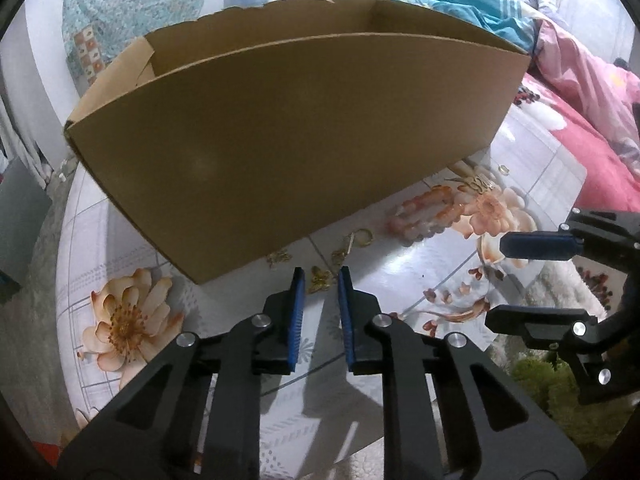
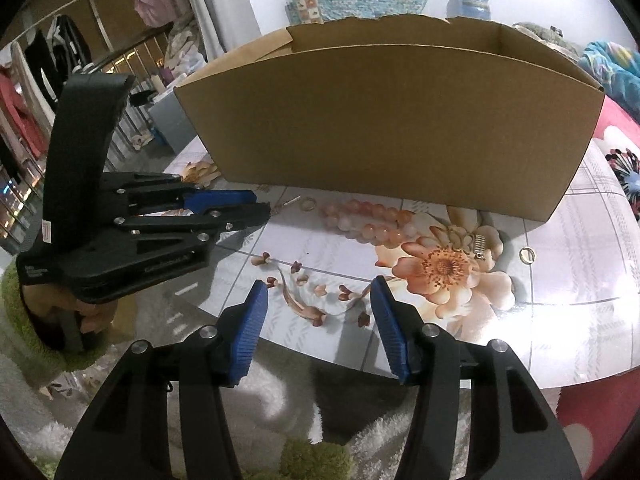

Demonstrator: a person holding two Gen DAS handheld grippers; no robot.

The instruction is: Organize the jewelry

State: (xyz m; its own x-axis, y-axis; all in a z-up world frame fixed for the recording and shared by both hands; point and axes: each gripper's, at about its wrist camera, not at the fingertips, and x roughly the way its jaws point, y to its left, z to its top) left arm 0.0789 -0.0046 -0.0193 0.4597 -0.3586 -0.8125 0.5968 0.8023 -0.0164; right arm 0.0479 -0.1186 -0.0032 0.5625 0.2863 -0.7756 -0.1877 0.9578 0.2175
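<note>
Left wrist view showed your left claw [image 1: 321, 280] narrowly parted around a gold earring [image 1: 319, 279] on the desk [image 1: 420, 276]; your right claw [image 2: 319, 294] gaped wide, empty. Bead bracelet [image 2: 362, 218] and rings lay outside the cardboard box [image 2: 384, 120]: nearly everything remained.

We see an open brown cardboard box [image 2: 384, 120] standing upright. Along its near wall lie a coiled pink bead bracelet [image 2: 366, 220], small gold rings [image 2: 308, 203], a lone ring [image 2: 527, 255] farther right, and gold earrings [image 1: 318, 278].
</note>
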